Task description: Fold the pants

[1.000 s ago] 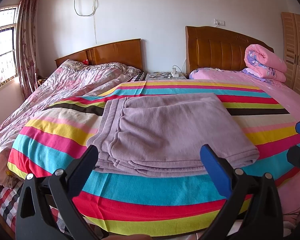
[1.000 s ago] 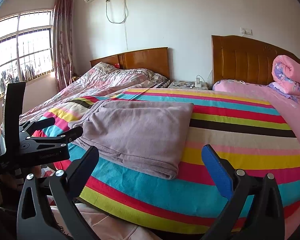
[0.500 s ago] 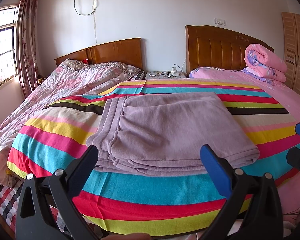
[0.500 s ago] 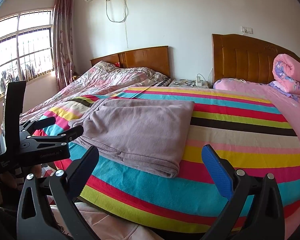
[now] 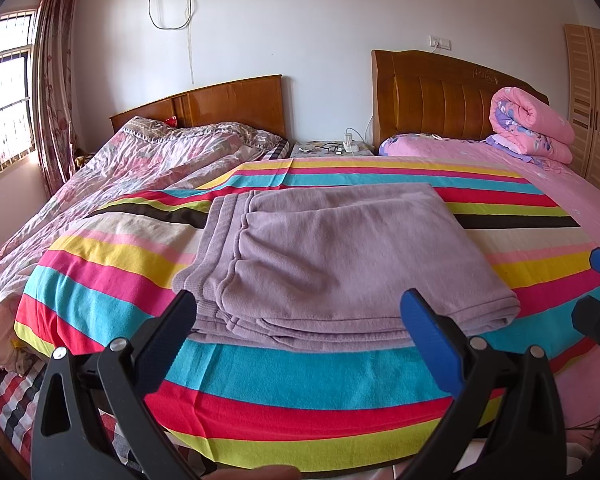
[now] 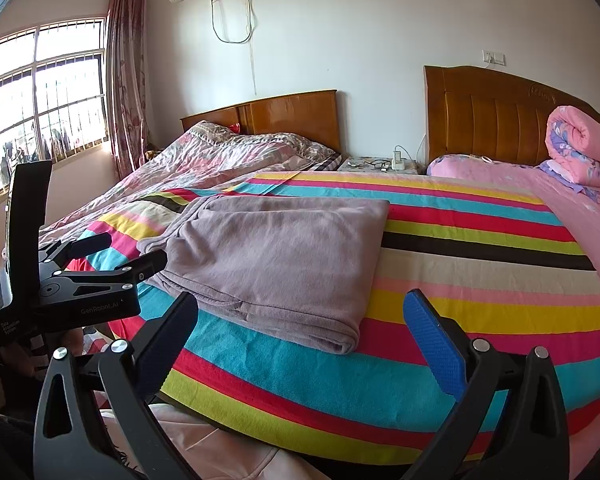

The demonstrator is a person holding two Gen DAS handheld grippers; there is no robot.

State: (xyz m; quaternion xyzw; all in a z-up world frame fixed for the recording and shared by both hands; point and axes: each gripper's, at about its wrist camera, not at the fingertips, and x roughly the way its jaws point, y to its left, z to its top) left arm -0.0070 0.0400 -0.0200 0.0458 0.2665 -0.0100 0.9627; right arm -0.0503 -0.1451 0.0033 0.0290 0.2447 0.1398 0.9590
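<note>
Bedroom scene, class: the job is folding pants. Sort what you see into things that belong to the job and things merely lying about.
Belongs to the job:
purple pants, folded
striped blanket beneath them
left tool, open
right tool, open

Lying about:
rolled pink quilt
floral duvet
glasses

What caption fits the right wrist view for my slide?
Folded purple pants lie on the striped blanket; right gripper open and empty, left gripper open beside them.
</note>
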